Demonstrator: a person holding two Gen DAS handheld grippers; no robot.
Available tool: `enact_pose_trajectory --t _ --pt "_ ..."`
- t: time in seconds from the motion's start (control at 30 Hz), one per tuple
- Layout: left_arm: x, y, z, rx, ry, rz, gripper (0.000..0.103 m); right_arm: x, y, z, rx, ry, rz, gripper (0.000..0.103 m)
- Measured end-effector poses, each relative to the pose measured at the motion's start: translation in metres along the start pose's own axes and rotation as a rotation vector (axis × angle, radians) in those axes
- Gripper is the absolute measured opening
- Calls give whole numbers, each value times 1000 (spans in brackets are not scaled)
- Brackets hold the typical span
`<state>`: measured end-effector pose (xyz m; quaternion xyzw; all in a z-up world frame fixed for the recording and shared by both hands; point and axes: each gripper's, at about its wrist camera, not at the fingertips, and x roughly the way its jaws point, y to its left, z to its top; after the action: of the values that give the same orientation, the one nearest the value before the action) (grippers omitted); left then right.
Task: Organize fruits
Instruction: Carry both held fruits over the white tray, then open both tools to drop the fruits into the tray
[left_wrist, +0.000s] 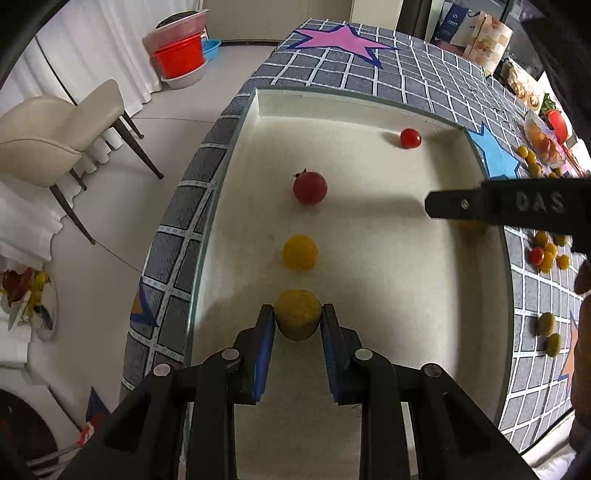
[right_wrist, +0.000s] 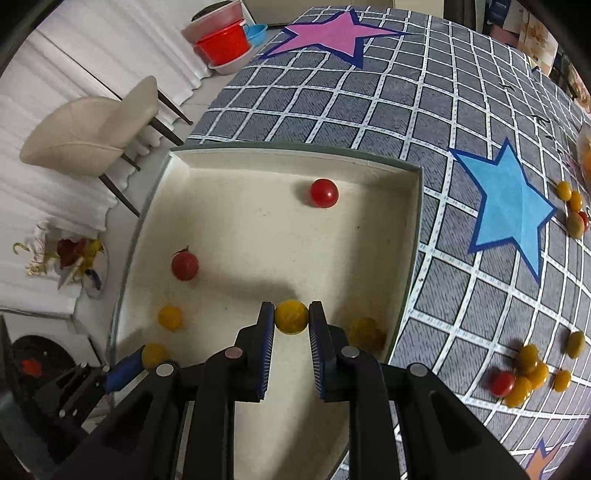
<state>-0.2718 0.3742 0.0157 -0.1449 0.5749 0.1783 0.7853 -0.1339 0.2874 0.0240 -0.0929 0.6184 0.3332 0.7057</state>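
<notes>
Your left gripper (left_wrist: 297, 320) clamps a yellow fruit (left_wrist: 297, 314) at the frame bottom, over the tray (left_wrist: 236, 147). Your right gripper (right_wrist: 291, 318) clamps another yellow tomato (right_wrist: 291, 316).

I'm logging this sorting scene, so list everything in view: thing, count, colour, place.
tray: one, cream inside, on the table's left part
red tomatoes: two, loose in the tray
yellow tomatoes: two loose in the tray, two more held in the tongs
scattered tomatoes: several, yellow and red, on the cloth right of the tray
tablecloth: one, grey checked, with pink and blue stars
chair: one, beige, on the floor left
basins: stacked, red and pale, on the floor far left
left tongs: shut on a yellow tomato
right tongs: shut on a yellow tomato
</notes>
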Motion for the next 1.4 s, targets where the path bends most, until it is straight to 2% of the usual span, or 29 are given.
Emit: enact_pose_trajectory --t 0.27,0.53,0.7,0.77,0.83,1.0,1.03,1.07,1.13,1.17,1.2,1.3,1.4 --pt "3 -6 -3 45 -22 27 27 13 6 2 -32 8 -42 21" --pt "3 -4 -1 84 -32 10 27 19 16 10 -32 -5 -46 21" --pt "4 -7 2 97 -33 23 28 23 20 14 -54 -3 -47 23" --pt "3 -10 2 104 -33 31 28 23 19 16 -53 0 -25 31" --pt "3 -11 2 110 -32 32 28 19 15 14 -48 -1 -20 55" --pt "4 -13 4 131 -27 38 28 -1 9 15 -25 -52 24 78" --pt "4 -14 4 137 -25 41 29 -4 7 15 -21 -61 29 78" --pt "3 -15 5 143 -23 41 50 -10 5 16 -14 -74 34 78" --pt "0 -17 5 147 -44 37 81 -23 -3 16 14 -100 43 79" --pt "-6 -19 5 155 -81 43 81 -27 -6 15 22 -106 45 79" --pt "-6 -22 5 171 -84 44 81 -34 -12 13 35 -118 48 79" --pt "-5 -32 7 208 -51 46 81 -50 -29 7 70 -144 40 80" --pt "-11 -46 12 250 -57 40 81 -65 -52 -6 123 -166 5 80"
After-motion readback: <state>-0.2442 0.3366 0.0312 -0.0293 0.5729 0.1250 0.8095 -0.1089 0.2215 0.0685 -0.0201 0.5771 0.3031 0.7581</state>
